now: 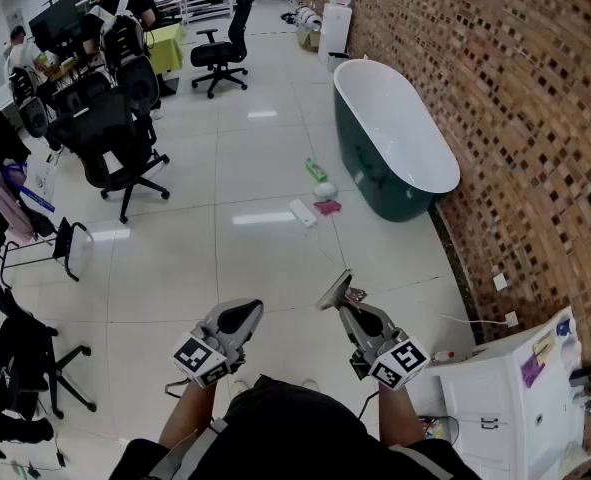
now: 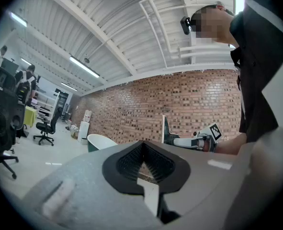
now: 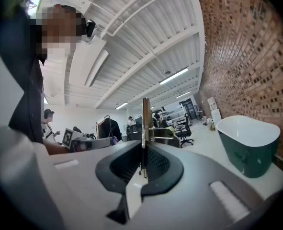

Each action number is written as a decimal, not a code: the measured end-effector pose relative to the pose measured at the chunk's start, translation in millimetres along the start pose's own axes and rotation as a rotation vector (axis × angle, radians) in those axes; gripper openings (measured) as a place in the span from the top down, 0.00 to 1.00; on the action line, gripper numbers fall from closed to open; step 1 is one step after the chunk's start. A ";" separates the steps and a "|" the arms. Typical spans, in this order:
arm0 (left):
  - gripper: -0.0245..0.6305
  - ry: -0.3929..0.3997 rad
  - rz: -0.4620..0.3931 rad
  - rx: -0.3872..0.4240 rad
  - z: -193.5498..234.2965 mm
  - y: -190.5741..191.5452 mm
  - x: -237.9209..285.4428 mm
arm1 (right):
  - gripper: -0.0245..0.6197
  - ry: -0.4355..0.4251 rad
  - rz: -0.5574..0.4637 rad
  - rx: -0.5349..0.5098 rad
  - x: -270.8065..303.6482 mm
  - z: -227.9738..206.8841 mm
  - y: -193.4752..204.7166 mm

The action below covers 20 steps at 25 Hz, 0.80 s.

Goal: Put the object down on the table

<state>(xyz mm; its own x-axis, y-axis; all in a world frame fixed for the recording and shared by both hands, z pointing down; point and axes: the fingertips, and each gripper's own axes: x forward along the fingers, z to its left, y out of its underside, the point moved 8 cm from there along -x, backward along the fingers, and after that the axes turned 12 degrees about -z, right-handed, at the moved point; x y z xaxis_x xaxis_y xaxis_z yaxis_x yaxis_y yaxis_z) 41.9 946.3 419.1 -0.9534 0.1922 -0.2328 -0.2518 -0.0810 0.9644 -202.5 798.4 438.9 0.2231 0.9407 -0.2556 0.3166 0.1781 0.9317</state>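
At the six o'clock edge of the head view, I find both claws held side by side above a white tile floor [image 1: 275, 258], pointing toward twelve. The left gripper [image 1: 245, 313] lies at nine o'clock of the right gripper [image 1: 347, 303], apart from it. The right one carries a thin metal plate [image 1: 335, 290] at its tip, held in the air and clear of the floor. At one o'clock a green bathtub [image 1: 395, 133] stands against a brick wall [image 1: 535, 118], with a small green item [image 1: 316, 169] on the floor just beside it. A black office chair [image 1: 115, 138] stands at ten o'clock and a white cabinet [image 1: 505, 398] at four. In the left gripper view, I see that claw's jaws meeting along a seam with nothing between them. The other claw shows at three o'clock with the plate upright at its tip. In the right gripper view, I read the jaws pressed together on the plate, which is seen edge-on and rises toward twelve. The bathtub sits at three o'clock there, and the left claw at nine.
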 end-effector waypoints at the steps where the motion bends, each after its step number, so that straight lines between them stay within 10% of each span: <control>1: 0.97 0.003 0.006 -0.010 -5.2 4.3 9.4 | 0.95 0.008 -0.001 -0.003 -7.4 -6.5 -3.7; 20: 0.97 0.418 0.041 -0.137 -75.6 60.7 170.6 | 0.95 0.395 -0.119 -0.095 -138.5 -58.7 -49.2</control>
<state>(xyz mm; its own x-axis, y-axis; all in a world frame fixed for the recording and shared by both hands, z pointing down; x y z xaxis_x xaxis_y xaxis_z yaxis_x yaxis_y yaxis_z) -148.6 900.2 428.4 -0.9415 -0.2236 -0.2524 -0.2051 -0.2144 0.9550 -303.2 676.3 443.6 -0.1861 0.9472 -0.2612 0.2282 0.3003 0.9261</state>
